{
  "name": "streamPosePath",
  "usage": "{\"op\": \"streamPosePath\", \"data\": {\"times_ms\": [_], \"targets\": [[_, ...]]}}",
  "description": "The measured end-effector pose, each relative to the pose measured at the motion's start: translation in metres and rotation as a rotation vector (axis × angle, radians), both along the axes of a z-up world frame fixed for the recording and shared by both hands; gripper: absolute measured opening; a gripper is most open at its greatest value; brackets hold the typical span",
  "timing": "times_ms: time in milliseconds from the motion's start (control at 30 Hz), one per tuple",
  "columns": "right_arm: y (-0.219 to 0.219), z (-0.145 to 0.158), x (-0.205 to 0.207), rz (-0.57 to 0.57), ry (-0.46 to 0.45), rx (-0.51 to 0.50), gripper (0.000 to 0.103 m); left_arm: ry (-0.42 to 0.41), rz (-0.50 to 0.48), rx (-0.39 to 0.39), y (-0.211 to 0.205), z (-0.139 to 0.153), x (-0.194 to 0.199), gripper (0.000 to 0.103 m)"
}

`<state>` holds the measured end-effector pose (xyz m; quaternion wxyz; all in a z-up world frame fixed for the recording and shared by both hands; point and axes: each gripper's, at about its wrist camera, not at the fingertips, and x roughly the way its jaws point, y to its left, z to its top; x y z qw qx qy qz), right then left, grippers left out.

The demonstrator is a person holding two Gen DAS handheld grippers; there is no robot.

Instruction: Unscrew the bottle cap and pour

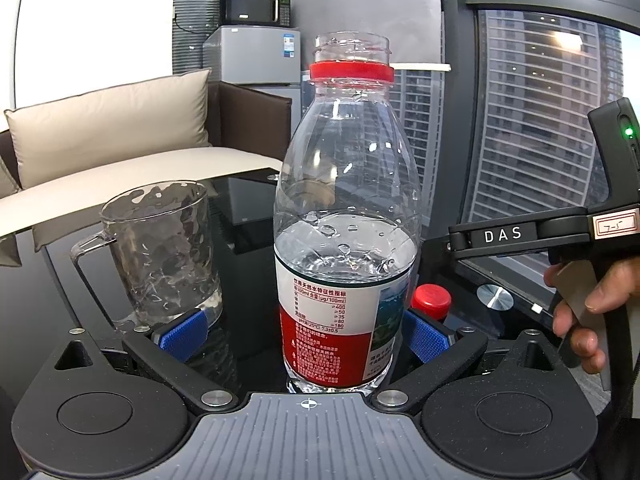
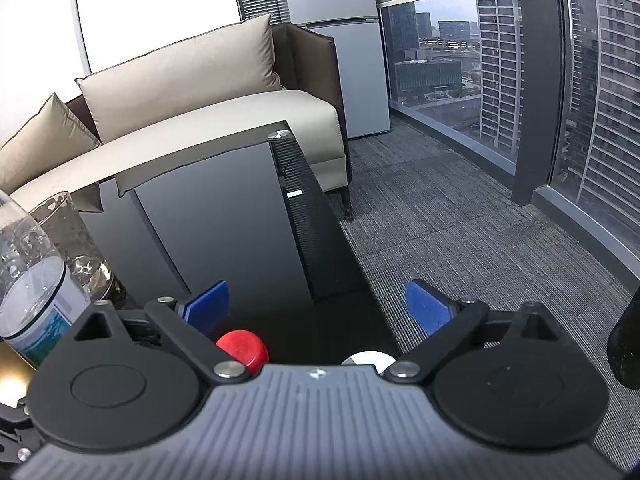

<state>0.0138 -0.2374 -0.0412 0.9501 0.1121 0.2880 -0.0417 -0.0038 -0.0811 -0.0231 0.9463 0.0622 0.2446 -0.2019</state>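
Note:
A clear water bottle [image 1: 346, 216] with a red-and-white label stands uncapped on the black glass table [image 1: 248, 208], about half full, with a red ring at its neck. My left gripper [image 1: 306, 336] is open, its blue pads [image 1: 180, 334] wide on either side of the bottle's base, apart from it. The red cap [image 1: 431, 298] lies on the table right of the bottle. A clear glass mug [image 1: 160, 256] stands to the left. In the right wrist view my right gripper [image 2: 320, 308] is open and empty above the cap [image 2: 242, 346]; the bottle [image 2: 32, 280] and mug [image 2: 76, 244] sit at the left edge.
The table's right edge [image 2: 320, 216] drops to grey carpet [image 2: 460, 208]. A beige sofa [image 2: 200, 120] stands behind the table, a grey fridge [image 2: 344, 40] beyond it. A person's hand [image 1: 588, 300] holds the other gripper at the right of the left wrist view.

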Motion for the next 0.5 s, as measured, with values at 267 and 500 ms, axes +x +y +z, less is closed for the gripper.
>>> {"op": "streamPosePath", "data": {"times_ms": [267,500], "targets": [[0.0003,-0.0002,-0.0008,-0.005,0.003,0.001,0.098,0.002,0.000,-0.002,0.0033,0.0019,-0.0012,0.102],[0.0009,0.0001,-0.0019,-0.006,0.006,0.001,0.098,0.012,-0.008,-0.009,0.0030,0.0012,0.0001,0.102]]}}
